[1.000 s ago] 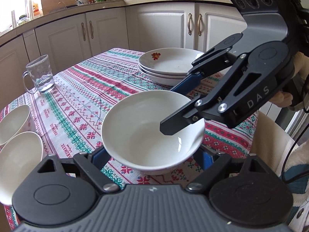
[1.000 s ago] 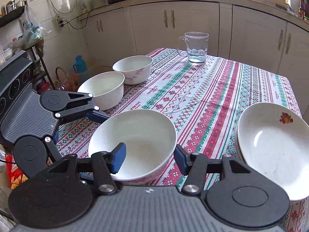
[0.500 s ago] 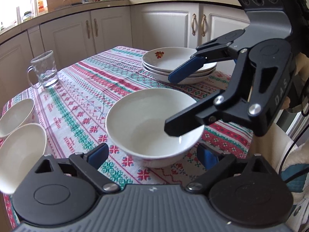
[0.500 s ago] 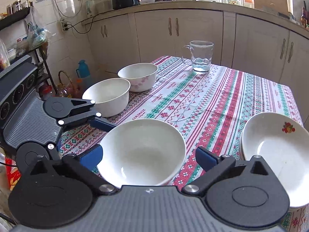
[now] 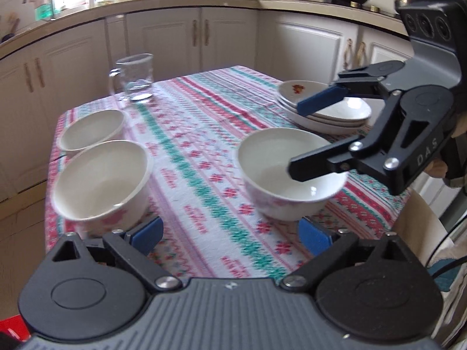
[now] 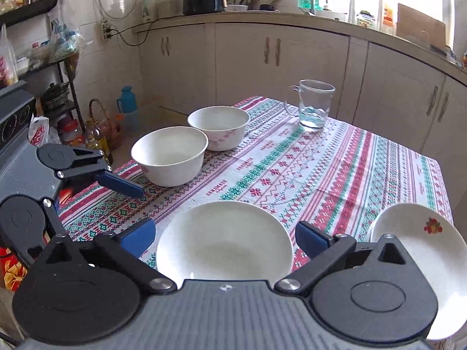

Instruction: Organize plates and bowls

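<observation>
From my left wrist view, two bowls sit at the left of the frame: the far bowl (image 5: 92, 128) up by the cloth's edge and the near bowl (image 5: 102, 180) just below it, so close that I cannot tell whether their rims touch. My left gripper (image 5: 230, 234) fills the bottom of the frame, its jaws opening and already wide, with only tablecloth (image 5: 204, 157) between the blue pads. A glass mug (image 5: 134, 78) stands upper left of centre. Right of centre rests the lone bowl (image 5: 289, 172), upright on the cloth and gripped by nothing. My right gripper (image 5: 309, 137) reaches in from the right edge, jaws spread wide, one black finger hanging over the lone bowl's mouth and the blue-padded one in front of the plate stack (image 5: 327, 113) at the upper right.

In the right wrist view, the left gripper (image 6: 137, 207) shows at the left edge, spread apart over the table corner. The near bowl (image 6: 169, 154) and far bowl (image 6: 219, 127) stand above centre-left, the mug (image 6: 313, 105) top centre. The lone bowl (image 6: 224, 242) lies at bottom centre between the wide pads of the right gripper (image 6: 224, 237), neither pad touching it. The plates (image 6: 420, 242) are at the lower right.
</observation>
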{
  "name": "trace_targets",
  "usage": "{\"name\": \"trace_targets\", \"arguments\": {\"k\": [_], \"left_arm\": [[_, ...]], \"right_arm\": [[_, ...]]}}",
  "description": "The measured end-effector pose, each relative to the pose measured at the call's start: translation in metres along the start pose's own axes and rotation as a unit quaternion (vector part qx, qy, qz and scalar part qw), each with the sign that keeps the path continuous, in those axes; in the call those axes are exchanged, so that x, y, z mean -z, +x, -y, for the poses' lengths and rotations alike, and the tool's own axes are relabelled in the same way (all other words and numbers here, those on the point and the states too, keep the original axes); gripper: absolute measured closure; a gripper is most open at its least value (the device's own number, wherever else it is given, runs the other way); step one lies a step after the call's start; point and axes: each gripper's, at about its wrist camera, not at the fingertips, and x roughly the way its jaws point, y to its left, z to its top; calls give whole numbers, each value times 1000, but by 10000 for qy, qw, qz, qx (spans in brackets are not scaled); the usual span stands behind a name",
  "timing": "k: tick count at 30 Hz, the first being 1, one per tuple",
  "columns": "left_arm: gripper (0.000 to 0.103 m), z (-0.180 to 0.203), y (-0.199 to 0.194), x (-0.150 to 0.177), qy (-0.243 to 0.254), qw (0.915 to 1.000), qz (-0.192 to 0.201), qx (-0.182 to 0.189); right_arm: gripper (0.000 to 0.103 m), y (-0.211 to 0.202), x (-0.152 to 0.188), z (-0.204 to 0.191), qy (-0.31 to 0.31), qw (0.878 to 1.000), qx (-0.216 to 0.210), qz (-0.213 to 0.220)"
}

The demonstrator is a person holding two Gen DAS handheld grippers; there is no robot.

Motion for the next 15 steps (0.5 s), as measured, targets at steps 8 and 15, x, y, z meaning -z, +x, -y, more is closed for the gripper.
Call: {"name": "trace_targets", "arguments": {"k": [8, 15], "left_arm": [[2, -57, -19, -3, -453, 9965, 280, -648], [2, -98, -12, -12, -550, 9945, 339, -830]], "right_arm": [[0, 19, -22, -18, -360, 9993, -44, -55], [0, 41, -36, -35, -647, 9977, -14, -215]]}}
